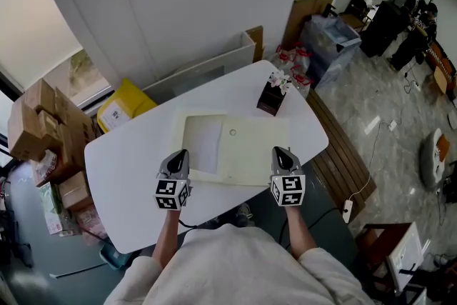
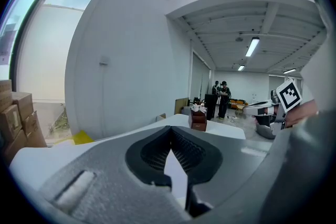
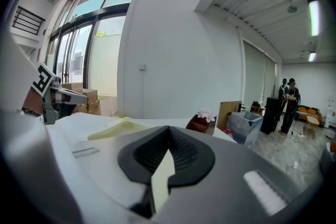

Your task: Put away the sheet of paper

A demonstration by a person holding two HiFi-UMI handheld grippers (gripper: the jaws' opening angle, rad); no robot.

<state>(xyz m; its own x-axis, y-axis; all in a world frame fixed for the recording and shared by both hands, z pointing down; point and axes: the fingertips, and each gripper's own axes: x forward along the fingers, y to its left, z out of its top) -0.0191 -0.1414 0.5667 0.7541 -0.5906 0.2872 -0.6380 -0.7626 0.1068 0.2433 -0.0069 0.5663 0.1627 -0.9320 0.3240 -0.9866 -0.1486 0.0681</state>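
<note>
right gripper [image 1: 280,151] is pinched tight on the cream folder [image 1: 253,146] at its 5 o'clock corner. left gripper [image 1: 181,153] is closed on a thin white edge at the 7 o'clock corner, which looks like the sheet of paper [image 1: 203,143] lying on the folder's 9 o'clock half, mid white table [image 1: 128,161]. Risk: both are shallow edge pinches, so a tug toward 6 o'clock could slip one free or drag the lot off the table, and spreading the hands 3/9 could crease or tear the paper.
</note>
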